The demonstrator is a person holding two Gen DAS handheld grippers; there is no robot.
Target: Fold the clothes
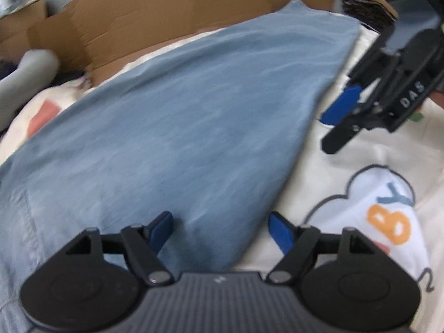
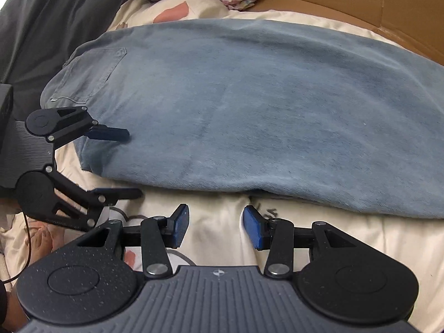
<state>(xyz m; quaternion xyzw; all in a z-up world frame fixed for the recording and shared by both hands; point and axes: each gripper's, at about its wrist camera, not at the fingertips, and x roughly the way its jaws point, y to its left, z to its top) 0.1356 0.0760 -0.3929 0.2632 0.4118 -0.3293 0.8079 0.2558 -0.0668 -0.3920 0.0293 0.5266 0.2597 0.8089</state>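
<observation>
Blue jeans (image 2: 249, 116) lie folded lengthwise on cream bedspread (image 2: 222, 222), pocket end at left. Left tool (image 1: 220, 230) jaws apart, empty, over near corner of jeans. Right tool (image 2: 216, 226) jaws apart, empty, just short of near edge. Step judged between folds; next: grip one end, carry across.

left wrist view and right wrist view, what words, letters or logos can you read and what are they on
"DAS", white letters on the black body of the right gripper, seen in the left wrist view.
"BY", an orange B and a blue Y in a cloud print on the cream bedspread; the rest of the word is hidden.
Dark marks on the bedspread by the edge of the blue garment in the right wrist view: too cramped to read.
</observation>
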